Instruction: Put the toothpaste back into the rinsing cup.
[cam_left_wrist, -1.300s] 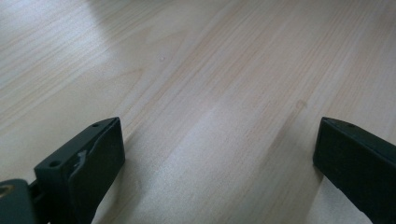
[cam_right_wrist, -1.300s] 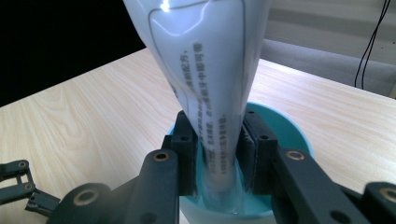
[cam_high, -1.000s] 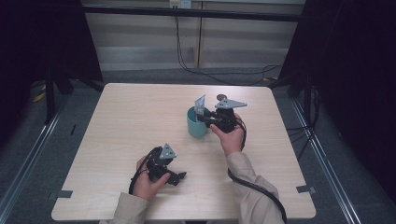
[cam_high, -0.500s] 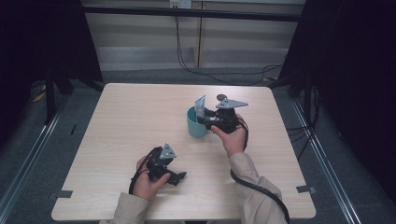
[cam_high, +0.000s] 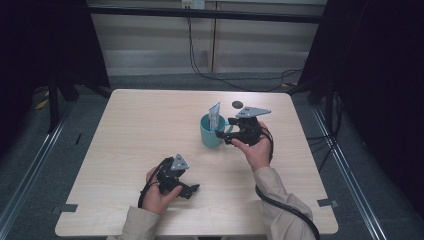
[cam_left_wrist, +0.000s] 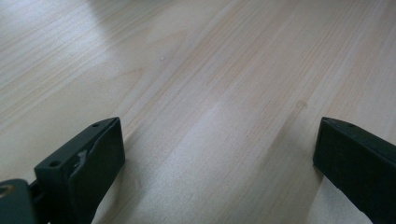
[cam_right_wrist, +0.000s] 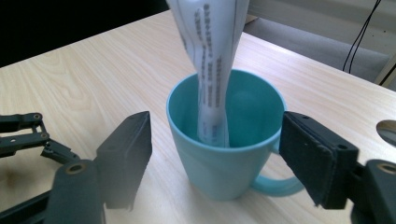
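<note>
Teal mug (cam_right_wrist: 227, 154) holding packet (cam_right_wrist: 212, 60), right hand-held gripper (cam_right_wrist: 217, 154) just opened wide, jaws flanking it

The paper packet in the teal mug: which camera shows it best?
The right gripper view: the packet stands close up in the mug, its print visible. The high view shows the packet small and far off. The left gripper view looks at bare table.

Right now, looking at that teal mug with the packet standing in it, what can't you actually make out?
- Small print on the white paper packet: blurred in the right gripper view, too small in the high view.
- Packet's top: cut off by the upper edge of the right gripper view.
- Bottom of the teal ceramic mug: hidden by its wall and the packet.
- Small dark round object on the table: too small to identify, high view.
</note>
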